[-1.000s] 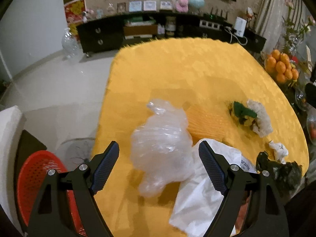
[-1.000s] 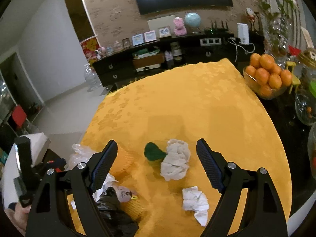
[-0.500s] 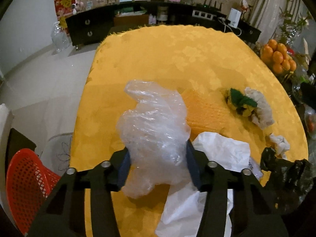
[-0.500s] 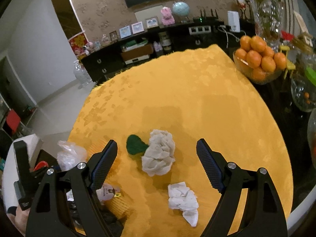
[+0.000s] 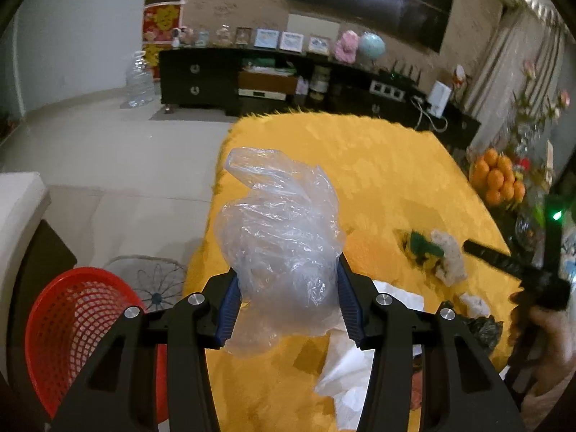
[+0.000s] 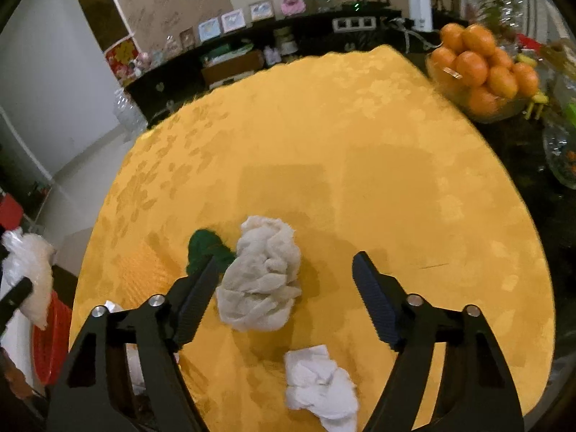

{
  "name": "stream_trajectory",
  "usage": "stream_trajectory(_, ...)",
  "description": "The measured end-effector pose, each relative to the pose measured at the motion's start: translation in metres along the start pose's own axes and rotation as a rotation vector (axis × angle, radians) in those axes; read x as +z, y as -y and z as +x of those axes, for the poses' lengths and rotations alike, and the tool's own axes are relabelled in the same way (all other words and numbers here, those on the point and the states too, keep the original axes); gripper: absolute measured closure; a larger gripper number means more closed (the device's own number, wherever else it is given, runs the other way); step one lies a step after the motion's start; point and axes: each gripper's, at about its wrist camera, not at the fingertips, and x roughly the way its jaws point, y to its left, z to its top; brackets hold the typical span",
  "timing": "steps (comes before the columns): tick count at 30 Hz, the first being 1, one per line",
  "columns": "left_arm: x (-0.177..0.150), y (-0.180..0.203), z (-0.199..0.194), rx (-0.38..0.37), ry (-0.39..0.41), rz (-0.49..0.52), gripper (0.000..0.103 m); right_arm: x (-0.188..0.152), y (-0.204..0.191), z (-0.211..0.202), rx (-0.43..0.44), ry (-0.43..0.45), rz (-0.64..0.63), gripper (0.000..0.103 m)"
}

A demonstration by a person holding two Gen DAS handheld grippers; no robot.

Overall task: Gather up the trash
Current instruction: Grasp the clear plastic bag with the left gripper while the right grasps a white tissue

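My left gripper (image 5: 286, 298) is shut on a crumpled clear plastic bag (image 5: 280, 237) and holds it lifted above the yellow table's (image 5: 378, 172) left edge. The bag also shows at the far left of the right wrist view (image 6: 30, 273). My right gripper (image 6: 284, 295) is open, its jaws on either side of a beige crumpled cloth (image 6: 262, 284) lying on the table (image 6: 360, 151), with a green scrap (image 6: 205, 252) touching it on the left. A white tissue wad (image 6: 320, 385) lies nearer. White paper (image 5: 352, 367) and a black bag (image 5: 482, 327) lie on the table's near side.
A red mesh basket (image 5: 75, 338) stands on the floor left of the table, also seen in the right wrist view (image 6: 50, 342). A bowl of oranges (image 6: 482, 68) and glassware (image 6: 561, 154) sit at the right edge. A dark cabinet (image 5: 216, 75) lines the far wall.
My left gripper closed on the plastic bag and lifted it off the table, tilting upward. My right gripper moved forward and down over the beige cloth.
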Motion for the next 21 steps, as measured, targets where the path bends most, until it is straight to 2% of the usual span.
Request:
stream_trajectory(9,-0.002,-0.017,-0.009,0.023,0.015,-0.034,0.057,-0.01,-0.013,0.03,0.026,-0.095,-0.035,0.058)
stream_trajectory(15,-0.003,-0.014,-0.013,0.036,0.028,-0.016,0.057,-0.011,-0.018,0.024,0.017,-0.084,-0.079,0.07)
stream_trajectory(21,-0.003,-0.014,-0.021,0.045,0.058,-0.012,0.057,-0.007,-0.015,-0.002,0.011,-0.006,-0.061,0.072)
